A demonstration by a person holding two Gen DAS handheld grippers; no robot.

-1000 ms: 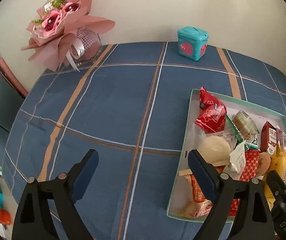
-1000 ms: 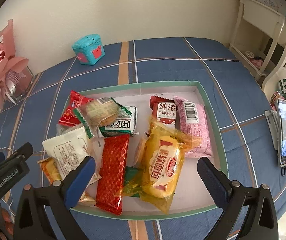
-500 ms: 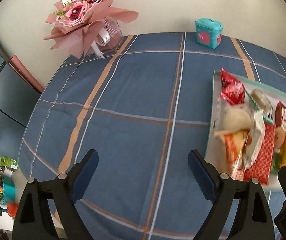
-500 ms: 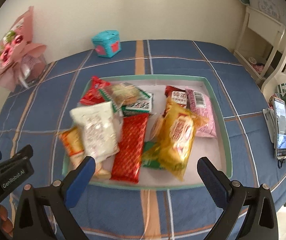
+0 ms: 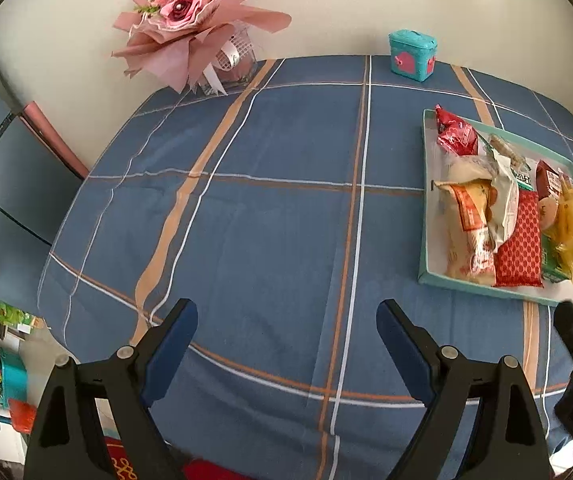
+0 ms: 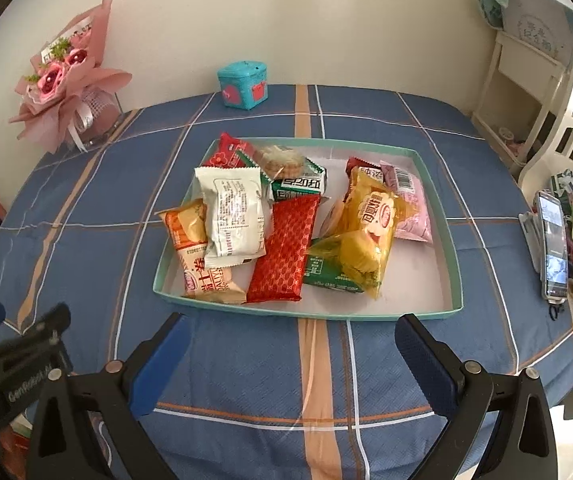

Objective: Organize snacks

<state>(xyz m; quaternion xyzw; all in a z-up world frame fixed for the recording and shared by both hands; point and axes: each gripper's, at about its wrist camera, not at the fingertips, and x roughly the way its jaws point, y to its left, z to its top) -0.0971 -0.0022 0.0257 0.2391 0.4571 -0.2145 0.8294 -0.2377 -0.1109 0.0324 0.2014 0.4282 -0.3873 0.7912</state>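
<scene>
snack packets lie heaped in a shallow teal-rimmed tray (image 6: 456, 264) on a blue plaid tabletop (image 5: 278, 208), with none seen on the cloth outside it. the right tool (image 6: 290, 364) hovers just short of the tray's near rim, its jaws wide apart and holding nothing; the left tool (image 5: 286, 344) hangs over bare cloth well to the tray's left, jaws likewise apart and empty. the pile fits either a tray already filled or one awaiting sorting, and the pictures do not settle which. any pick would go best by closing across a packet's narrow width, not its length, taking top packets before buried ones. the red packet (image 6: 284, 250) runs lengthwise from near rim toward the wall, tilted slightly right; the white packet (image 6: 232, 216) lies across an orange packet (image 6: 196, 252); the yellow packet (image 6: 366, 232) slants over a green one.
</scene>
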